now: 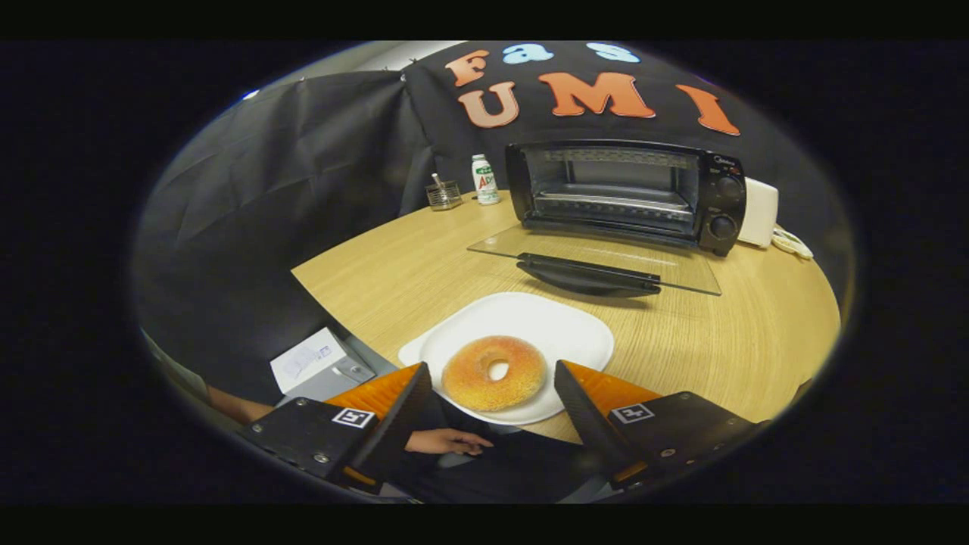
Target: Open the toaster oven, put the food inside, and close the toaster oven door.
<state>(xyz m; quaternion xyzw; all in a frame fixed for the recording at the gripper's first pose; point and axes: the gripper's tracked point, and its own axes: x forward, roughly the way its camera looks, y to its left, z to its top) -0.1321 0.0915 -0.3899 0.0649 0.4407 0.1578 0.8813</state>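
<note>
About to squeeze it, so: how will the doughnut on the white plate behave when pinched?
The doughnut, between the open gripper fingers, looks soft and light, so it may squash. Its grainy surface should grip rather than slip. Lying flat on the plate, it probably won't roll.

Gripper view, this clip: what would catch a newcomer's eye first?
The doughnut on a white plate, lying between the open jaws of the gripper, which touch nothing. Beyond it on the wooden table stands the black toaster oven, its glass door already dropped flat toward the plate.
</note>
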